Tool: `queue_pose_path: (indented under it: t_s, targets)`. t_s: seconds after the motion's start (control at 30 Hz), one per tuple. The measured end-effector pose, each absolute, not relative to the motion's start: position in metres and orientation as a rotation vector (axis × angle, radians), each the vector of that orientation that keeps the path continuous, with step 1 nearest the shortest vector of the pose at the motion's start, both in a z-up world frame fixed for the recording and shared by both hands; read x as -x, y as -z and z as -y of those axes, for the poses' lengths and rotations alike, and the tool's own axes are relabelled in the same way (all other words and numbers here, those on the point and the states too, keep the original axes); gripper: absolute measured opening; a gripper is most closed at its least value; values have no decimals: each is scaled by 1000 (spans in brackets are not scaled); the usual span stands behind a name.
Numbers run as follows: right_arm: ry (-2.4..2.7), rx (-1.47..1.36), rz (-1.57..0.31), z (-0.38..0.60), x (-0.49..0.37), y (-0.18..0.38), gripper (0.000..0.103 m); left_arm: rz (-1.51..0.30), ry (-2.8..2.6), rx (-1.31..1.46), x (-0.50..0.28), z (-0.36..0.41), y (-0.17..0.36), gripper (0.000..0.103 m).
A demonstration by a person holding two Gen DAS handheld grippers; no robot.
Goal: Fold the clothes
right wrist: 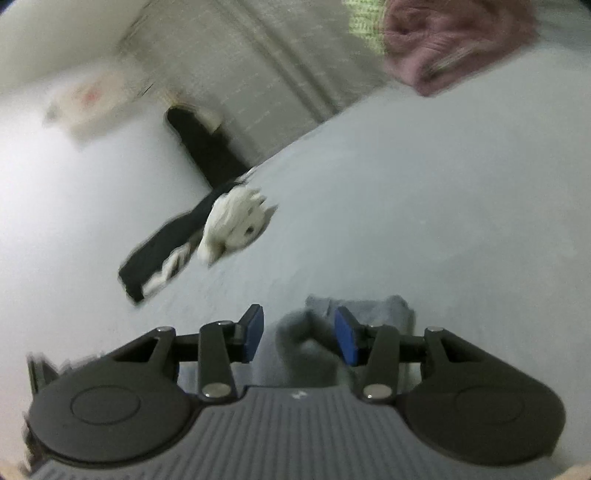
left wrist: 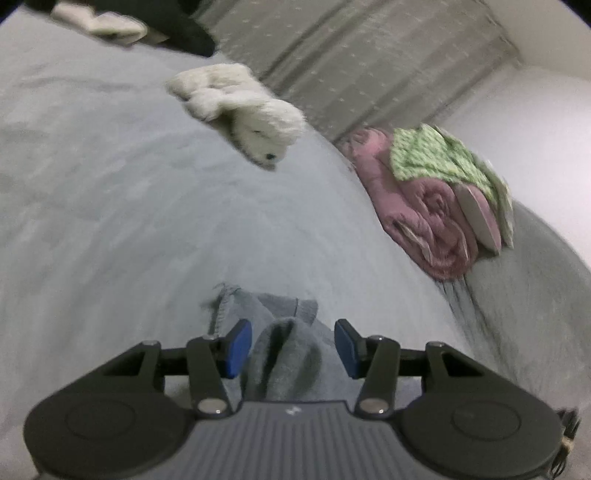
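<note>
On the pale grey bedspread [left wrist: 129, 221], nearest the cameras, a grey garment [left wrist: 288, 354] is seen bunched into a raised fold.

Left gripper [left wrist: 293, 349]: the blue pads [left wrist: 236, 347] are held partly apart on either side of the garment's fold; a gap is visible between each pad and the cloth, so nothing is gripped. A stitched hem of the garment is seen just beyond the left pad.

Right gripper [right wrist: 300, 339]: the jaws are likewise set partly apart, with another raised fold of the garment [right wrist: 310, 347] between them. The right-hand pad [right wrist: 345, 341] is seen close against the cloth; whether it touches cannot be told. The cloth is not pinched.

Beyond the garment, in the left wrist view, a white plush toy [left wrist: 240, 107] is laid on the bedspread. Farther right of the garment, a rolled pink blanket [left wrist: 417, 214] is placed with a green patterned cloth [left wrist: 439, 155] on top.

At the far edge beyond the garment, a dark item [left wrist: 184, 33] is recorded, blurred. Behind all, a grey curtain [left wrist: 369, 66] is hung.
</note>
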State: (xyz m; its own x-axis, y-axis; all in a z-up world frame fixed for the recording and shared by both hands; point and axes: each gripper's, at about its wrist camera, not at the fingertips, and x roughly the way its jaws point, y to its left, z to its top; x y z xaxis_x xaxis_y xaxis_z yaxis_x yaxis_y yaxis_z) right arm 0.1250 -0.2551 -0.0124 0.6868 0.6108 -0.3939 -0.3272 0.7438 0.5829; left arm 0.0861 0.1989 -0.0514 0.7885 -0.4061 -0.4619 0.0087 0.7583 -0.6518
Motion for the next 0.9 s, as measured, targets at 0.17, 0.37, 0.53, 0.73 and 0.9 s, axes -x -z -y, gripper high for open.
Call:
queue_pose_path:
  t_s: [0.17,0.37,0.53,0.73,0.9]
  targets:
    - [-565,-357,-579,237,-120,22,58,-630,296,568,-87,-188,52,50]
    - [-569,-247,-574,228,-127,33,56,-644,274,582,-96,-185,60,15]
    - [-524,-272,-566,229,-132,31,16,-600,266,624,-97,-184,56,8]
    - [-468,-306,-514,228,-143,23,15,-551,191,615,-113,-181,53,8]
    - [-393,-277,-576,224,-164,46,15,-592,99,550,-131,-172,73,8]
